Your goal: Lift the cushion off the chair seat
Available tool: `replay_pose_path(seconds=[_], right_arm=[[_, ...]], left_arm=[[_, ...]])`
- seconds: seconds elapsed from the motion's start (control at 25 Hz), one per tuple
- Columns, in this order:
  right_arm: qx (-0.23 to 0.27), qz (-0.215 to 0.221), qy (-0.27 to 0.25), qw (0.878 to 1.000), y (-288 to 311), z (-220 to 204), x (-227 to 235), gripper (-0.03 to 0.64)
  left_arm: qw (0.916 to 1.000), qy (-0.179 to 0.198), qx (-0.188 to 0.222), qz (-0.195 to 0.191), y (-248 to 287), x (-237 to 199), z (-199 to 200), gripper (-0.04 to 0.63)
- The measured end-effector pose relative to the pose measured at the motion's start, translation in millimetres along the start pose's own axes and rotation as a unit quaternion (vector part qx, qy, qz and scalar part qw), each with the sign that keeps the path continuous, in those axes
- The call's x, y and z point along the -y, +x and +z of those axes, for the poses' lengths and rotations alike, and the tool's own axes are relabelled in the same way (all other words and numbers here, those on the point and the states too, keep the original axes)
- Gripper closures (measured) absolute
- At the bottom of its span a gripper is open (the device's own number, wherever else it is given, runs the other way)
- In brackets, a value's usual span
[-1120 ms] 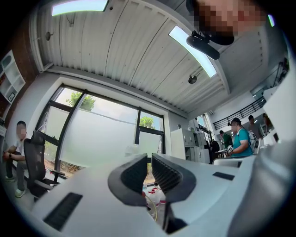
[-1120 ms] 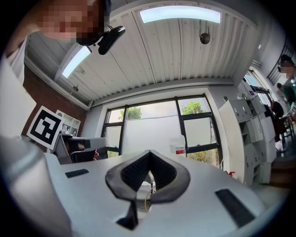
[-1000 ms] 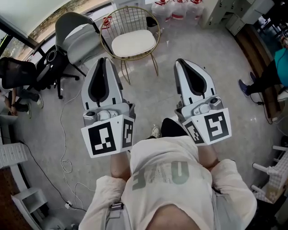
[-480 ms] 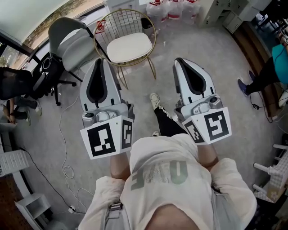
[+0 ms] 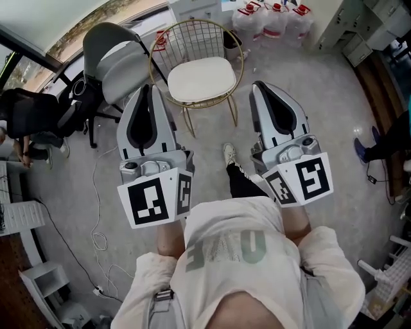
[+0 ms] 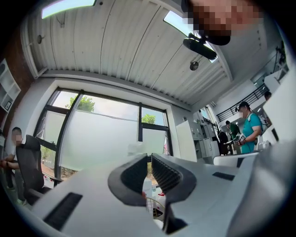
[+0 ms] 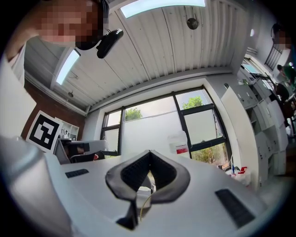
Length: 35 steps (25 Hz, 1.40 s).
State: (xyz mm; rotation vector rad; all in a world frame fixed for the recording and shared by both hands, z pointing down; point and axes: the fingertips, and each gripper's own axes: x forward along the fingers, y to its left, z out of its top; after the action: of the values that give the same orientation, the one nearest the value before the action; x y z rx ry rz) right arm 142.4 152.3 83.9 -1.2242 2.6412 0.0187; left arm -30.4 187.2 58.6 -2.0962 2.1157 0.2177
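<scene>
A cream cushion (image 5: 201,78) lies on the seat of a gold wire chair (image 5: 192,29) at the top middle of the head view. Both grippers are held out level in front of the person, short of the chair and apart from it. My left gripper (image 5: 146,87) points at the floor to the left of the seat, and its jaws stand together with nothing in them (image 6: 148,156). My right gripper (image 5: 259,85) sits to the right of the seat, shut and empty (image 7: 149,152). Both gripper views look up at windows and ceiling, and the cushion does not show in them.
A grey chair (image 5: 119,61) stands just left of the gold one, with a black office chair (image 5: 38,112) further left. Water bottles (image 5: 273,16) are behind the chair and white cabinets (image 5: 359,32) at the top right. A cable (image 5: 96,238) trails on the floor. The person's foot (image 5: 229,153) is forward.
The chair and cushion have come lower and nearer in the head view as the person walks toward them. Both grippers keep the same shut pose.
</scene>
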Motion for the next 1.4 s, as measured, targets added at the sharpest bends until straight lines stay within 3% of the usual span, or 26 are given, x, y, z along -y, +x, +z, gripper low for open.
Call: replay_pose_path(seconds=[0.44, 0.6, 0.92, 1.24, 1.4], right_arm=[[0.025, 0.029, 0.032, 0.999, 152.0, -0.5, 92.0, 0.603], [0.017, 0.038, 0.049, 0.998, 198.9, -12.2, 118.1, 0.603], [0.003, 0.047, 0.072, 0.996, 250.2, -33.9, 128.1, 0.603], [0.029, 0.033, 0.063, 0.997, 279.4, -16.9, 123.9, 0.603], [0.034, 0.035, 0.062, 0.997, 287.4, -18.7, 115.9, 0.603]], left_arm=[[0.9991, 0.021, 0.035, 0.009, 161.8, -21.4, -4.9, 0.557], [0.9993, 0.023, 0.026, 0.014, 207.9, -30.1, -19.8, 0.557], [0.9997, 0.016, 0.013, 0.016, 254.0, -55.6, -43.3, 0.557], [0.9994, 0.019, 0.03, -0.001, 282.1, -74.5, -29.6, 0.557], [0.9992, 0.022, 0.032, 0.009, 285.3, -86.3, -30.2, 0.557]])
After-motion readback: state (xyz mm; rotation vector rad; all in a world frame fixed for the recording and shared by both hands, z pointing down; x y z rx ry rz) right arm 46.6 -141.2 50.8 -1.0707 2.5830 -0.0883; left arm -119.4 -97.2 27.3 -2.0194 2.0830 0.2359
